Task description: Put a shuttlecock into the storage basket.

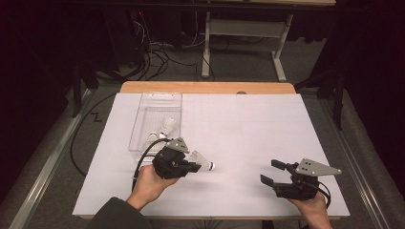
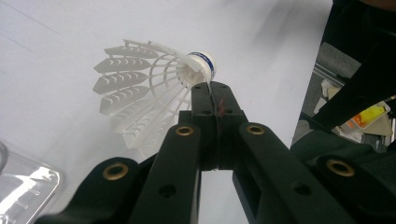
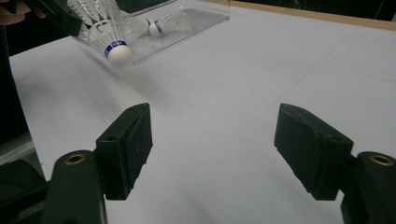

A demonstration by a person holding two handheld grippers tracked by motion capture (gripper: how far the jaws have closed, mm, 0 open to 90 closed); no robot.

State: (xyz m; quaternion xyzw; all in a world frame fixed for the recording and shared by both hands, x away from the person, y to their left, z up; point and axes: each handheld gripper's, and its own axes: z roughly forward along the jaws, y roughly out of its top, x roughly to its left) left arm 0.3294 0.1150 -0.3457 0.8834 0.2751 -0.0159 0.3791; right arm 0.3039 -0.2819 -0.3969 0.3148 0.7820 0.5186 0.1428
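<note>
The shuttlecock [image 1: 203,162] sits left of centre in the high view, clamped in the left gripper [image 1: 195,166], its cork end pointing right and its skirt back toward the gripper body. In the left gripper view the jaws are pressed together on the thin edge of the white skirt [image 2: 140,88], and the cork with its blue band [image 2: 201,65] sticks out just past the fingertips. It hangs above the white table sheet [image 1: 239,124], just right of the near end of the clear tray [image 1: 157,102], which lies in the upper left part of the sheet. A second shuttlecock [image 1: 167,126] lies inside that tray.

The right gripper [image 1: 272,171] is at the lower right, well apart from the left one, its jaws spread with nothing between them, only bare sheet. The sheet between the two grippers and on toward its far and right edges is open. The wooden table edge [image 1: 210,87] shows beyond the far end of the sheet.
</note>
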